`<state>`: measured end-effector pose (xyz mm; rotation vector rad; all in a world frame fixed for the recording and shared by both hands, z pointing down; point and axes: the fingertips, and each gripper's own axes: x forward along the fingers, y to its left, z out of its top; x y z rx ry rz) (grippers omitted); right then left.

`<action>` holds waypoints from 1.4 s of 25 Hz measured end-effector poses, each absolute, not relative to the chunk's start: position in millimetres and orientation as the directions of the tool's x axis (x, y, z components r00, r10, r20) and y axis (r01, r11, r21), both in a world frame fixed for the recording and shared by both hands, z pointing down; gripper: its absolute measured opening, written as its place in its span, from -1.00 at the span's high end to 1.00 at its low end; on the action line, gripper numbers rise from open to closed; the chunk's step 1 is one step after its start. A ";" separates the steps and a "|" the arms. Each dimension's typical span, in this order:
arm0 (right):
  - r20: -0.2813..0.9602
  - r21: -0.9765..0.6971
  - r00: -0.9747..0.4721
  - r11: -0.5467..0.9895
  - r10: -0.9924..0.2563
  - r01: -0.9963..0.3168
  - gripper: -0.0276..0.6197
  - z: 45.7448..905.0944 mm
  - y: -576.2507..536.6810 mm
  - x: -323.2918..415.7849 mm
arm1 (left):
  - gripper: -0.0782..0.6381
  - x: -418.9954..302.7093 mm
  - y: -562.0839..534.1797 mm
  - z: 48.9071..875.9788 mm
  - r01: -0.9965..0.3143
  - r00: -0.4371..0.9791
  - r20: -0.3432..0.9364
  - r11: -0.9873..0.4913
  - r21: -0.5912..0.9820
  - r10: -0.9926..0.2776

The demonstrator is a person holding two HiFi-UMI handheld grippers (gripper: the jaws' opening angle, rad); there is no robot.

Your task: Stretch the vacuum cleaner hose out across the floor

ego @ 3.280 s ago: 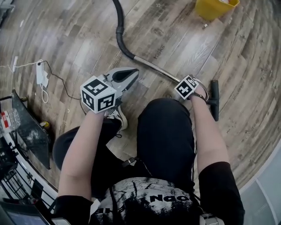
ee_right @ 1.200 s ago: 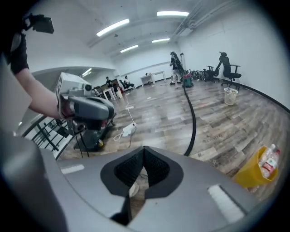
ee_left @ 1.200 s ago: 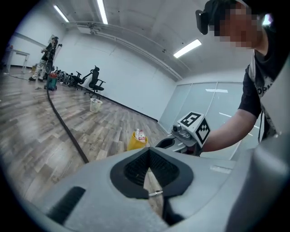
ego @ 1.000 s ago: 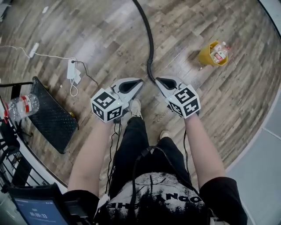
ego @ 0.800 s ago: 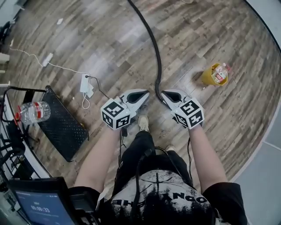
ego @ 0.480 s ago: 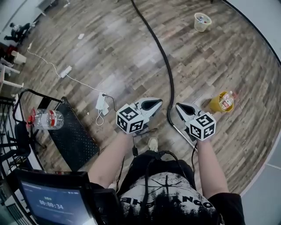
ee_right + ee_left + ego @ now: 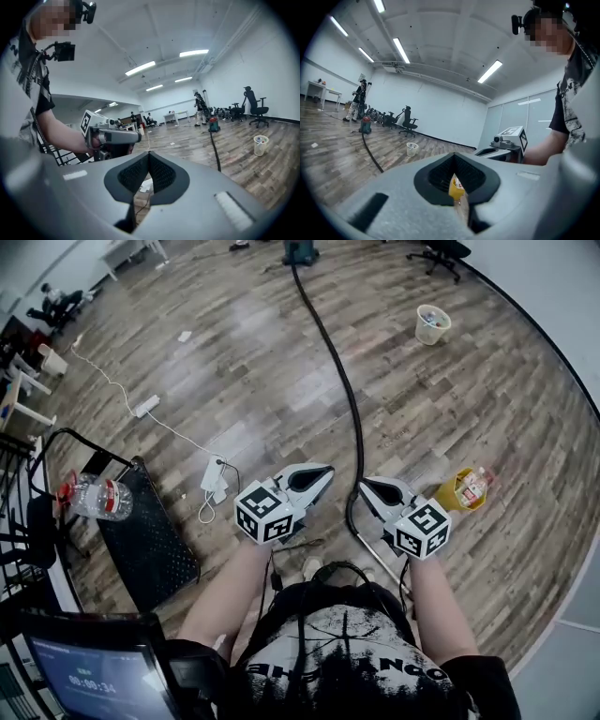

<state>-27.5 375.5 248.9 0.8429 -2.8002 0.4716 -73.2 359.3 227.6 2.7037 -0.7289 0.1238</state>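
Head view, left to right: the left gripper (image 7: pixel 317 476) is held out in front, pointing roughly level, its jaws pressed together on nothing. The vacuum cleaner hose (image 7: pixel 345 399) lies on the wooden floor (image 7: pixel 234 362) well below. Its long axis runs almost straight away from the person to the vacuum cleaner (image 7: pixel 301 251) at the far end. Its near end curves in between the two grippers, closer to the right gripper (image 7: pixel 368 488), which is likewise level, closed and empty. The hose looks already stretched out.
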 end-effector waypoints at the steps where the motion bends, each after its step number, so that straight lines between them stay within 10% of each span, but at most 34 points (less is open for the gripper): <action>1: 0.226 -0.241 -0.844 0.812 -0.486 -0.531 0.89 235.4 382.0 -25.1 | 0.78 -68.8 365.4 215.9 -0.511 0.860 0.156 -0.811 0.286 -0.486; 35: 0.034 -0.130 -0.871 0.862 -0.489 -0.489 0.90 150.7 431.3 107.5 | 0.78 39.3 428.2 137.8 -0.562 0.826 0.057 -0.812 0.157 -0.561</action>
